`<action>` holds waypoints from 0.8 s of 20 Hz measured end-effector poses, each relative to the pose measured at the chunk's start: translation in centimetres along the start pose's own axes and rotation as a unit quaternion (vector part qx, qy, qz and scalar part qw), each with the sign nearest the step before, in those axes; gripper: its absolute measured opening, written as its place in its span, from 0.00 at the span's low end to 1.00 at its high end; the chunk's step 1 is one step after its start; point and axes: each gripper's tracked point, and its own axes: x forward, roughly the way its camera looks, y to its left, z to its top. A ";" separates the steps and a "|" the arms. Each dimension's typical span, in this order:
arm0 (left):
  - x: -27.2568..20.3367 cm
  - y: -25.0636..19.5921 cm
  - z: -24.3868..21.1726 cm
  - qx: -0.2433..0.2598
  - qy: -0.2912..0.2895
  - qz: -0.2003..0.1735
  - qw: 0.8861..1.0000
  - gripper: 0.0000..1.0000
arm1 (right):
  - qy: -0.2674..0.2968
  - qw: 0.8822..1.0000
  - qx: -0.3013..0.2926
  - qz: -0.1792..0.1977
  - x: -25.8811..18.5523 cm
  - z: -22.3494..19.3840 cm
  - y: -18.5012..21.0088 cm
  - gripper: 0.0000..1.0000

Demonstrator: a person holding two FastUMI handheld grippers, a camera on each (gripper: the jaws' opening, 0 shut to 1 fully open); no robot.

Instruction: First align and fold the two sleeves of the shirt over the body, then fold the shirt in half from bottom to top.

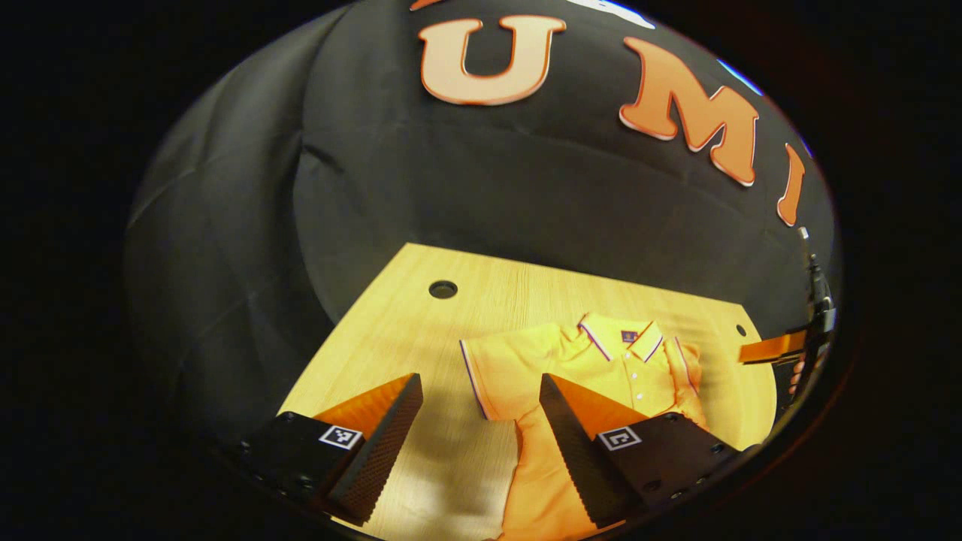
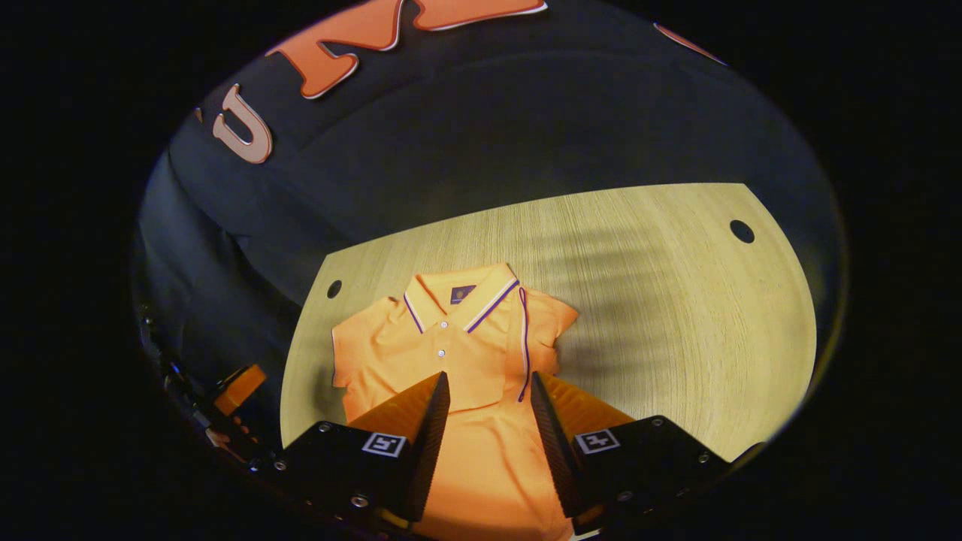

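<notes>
A wooden table (image 2: 676,315) (two round holes) carries an orange shirt (image 2: 451,361).

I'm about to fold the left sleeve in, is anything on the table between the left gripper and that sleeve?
Nothing visible. The left gripper hangs open over bare table beside the shirt, and its spread left sleeve lies flat just ahead.

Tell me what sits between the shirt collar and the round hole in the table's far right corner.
Nothing: in the right gripper view the stretch from the shirt collar to the round hole is bare wooden table, crossed only by shadow.
</notes>
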 end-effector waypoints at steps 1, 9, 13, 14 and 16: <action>1.8 -0.1 -0.5 -0.009 0.028 -0.009 1.000 0.98 | -0.012 1.000 0.000 -0.006 -1.0 0.0 -0.4 0.71; 11.9 0.6 -3.3 0.025 0.169 0.002 0.985 0.92 | -0.097 0.992 -0.006 -0.081 -8.9 -0.8 -3.5 0.84; 14.6 0.8 -3.4 0.036 0.212 0.010 0.977 0.87 | -0.134 0.985 0.002 -0.105 -12.2 -0.5 -4.4 0.87; 15.3 0.8 -3.2 0.038 0.217 0.014 0.975 0.82 | -0.141 0.984 0.005 -0.109 -13.0 -0.6 -4.6 0.88; 16.3 0.8 -3.5 0.052 0.238 0.019 0.970 0.82 | -0.158 0.980 0.011 -0.117 -14.3 -1.0 -5.0 0.88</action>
